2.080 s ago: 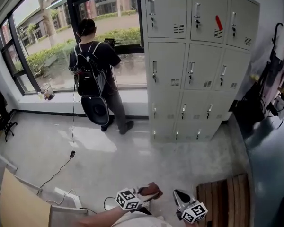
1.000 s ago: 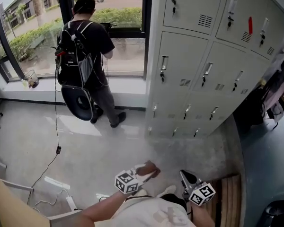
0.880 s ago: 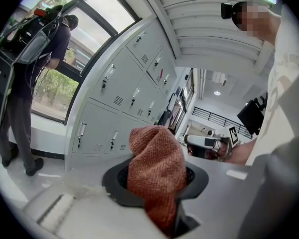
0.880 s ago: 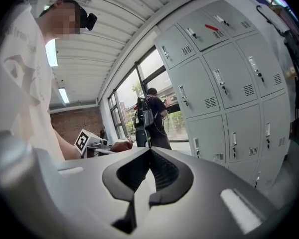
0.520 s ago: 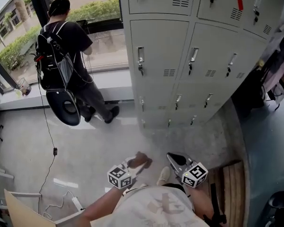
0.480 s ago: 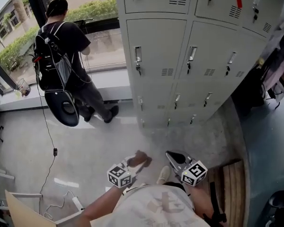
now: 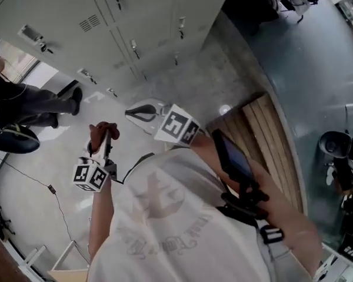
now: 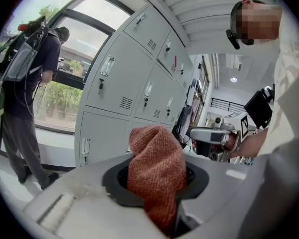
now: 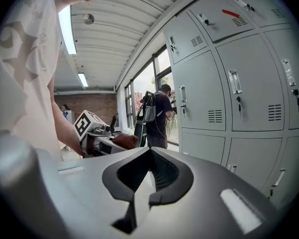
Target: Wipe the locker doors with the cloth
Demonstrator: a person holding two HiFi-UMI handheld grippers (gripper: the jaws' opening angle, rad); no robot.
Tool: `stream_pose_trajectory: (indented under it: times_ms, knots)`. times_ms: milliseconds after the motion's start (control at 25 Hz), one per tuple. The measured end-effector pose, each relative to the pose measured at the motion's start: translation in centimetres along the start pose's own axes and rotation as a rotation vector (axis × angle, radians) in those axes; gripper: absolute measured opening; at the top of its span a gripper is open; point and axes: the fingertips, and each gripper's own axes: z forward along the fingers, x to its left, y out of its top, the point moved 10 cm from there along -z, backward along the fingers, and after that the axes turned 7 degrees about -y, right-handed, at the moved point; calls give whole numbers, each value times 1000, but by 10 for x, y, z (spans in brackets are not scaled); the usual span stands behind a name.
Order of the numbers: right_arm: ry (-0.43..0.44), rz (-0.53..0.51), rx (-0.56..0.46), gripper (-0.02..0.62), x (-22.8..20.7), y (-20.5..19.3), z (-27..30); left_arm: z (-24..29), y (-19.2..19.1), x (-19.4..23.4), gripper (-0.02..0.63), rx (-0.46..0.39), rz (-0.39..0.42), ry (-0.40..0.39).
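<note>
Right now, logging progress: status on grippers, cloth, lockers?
Left gripper shut on cloth. Right gripper shut, empty. Locker doors ahead, cloth not touching them. Person with backpack at window beside lockers, not blocking.

The cloth (image 8: 157, 158) is a rust-red, coarsely woven rag, bunched into a soft upright lump and pinched at its lower part between the jaws of my left hand-held gripper (image 8: 158, 195), with its rounded top standing free above them. In the head view it shows as a small reddish wad (image 7: 103, 130) above the floor, well apart from the lockers. The locker doors (image 9: 239, 83) are pale grey sheet metal, set in rows and columns, all closed, each with a slim handle over a lock and a small block of vent slots. One upper door carries a red strip (image 9: 230, 14).
</note>
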Motion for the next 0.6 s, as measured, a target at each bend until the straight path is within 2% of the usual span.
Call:
stream_pose_trajectory:
  times_ms: [80,240,440,600]
  knots:
    - [6,-3,8,8,2,3,0,-5,-5,-1,115,22,-10,10]
    - [32,-37,37,8,26,6,37,-41,-8,23,116,54,-14,27]
    - [43,-44,48,8,-13,2,21,1,2,7,117,76,-13,25]
    - [59,-43,43,8,-23,5,37,6,12,20,117,63,4,38]
